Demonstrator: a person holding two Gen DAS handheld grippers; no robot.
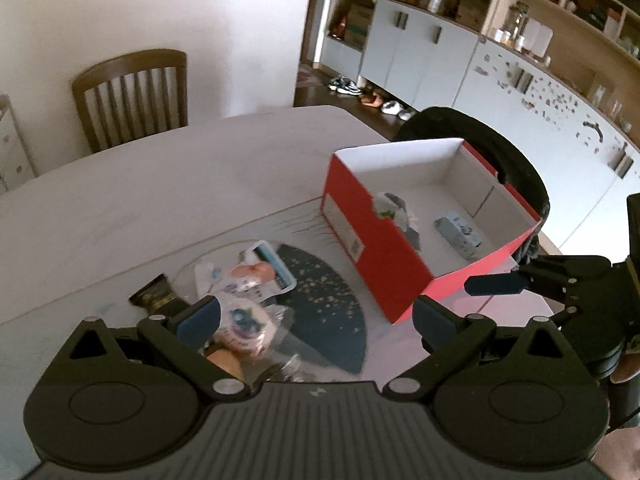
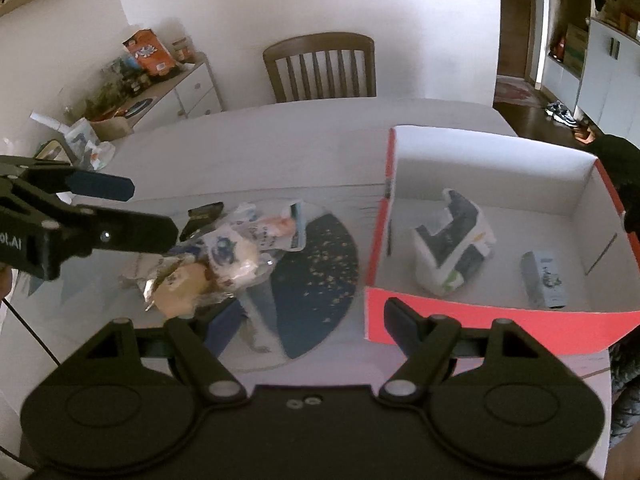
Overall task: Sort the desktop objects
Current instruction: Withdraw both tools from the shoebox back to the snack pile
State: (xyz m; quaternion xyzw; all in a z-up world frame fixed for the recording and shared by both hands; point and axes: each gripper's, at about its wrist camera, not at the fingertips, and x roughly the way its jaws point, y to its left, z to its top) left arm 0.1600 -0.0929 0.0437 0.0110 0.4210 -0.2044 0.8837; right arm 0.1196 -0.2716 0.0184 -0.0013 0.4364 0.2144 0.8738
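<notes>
A: Crinkly clear plastic, that's the pile of wrapped snacks (image 2: 216,264), lower left of the right wrist view, on the round glass mat (image 2: 312,280) on the table (image 2: 280,140).

B: And the red box (image 2: 492,320)?

A: Just beside it, right half of the frame, already holding a white-and-dark pack (image 2: 452,256) and a small grey carton (image 2: 544,280).

B: The hand-held grippers?

A: Left hand-held gripper (image 1: 316,316) is spread wide and empty over the pile; right hand-held gripper (image 2: 296,320) is likewise released, holding nothing.

B: How should it go?

A: I'd judge: single out one packet, pinch it by the body rather than loose film, lift clear of its neighbours, then carry it over the box wall.

B: Any writing?

A: Labels are blurred; only "ot.AI" reads, far left on the gripper body.
</notes>
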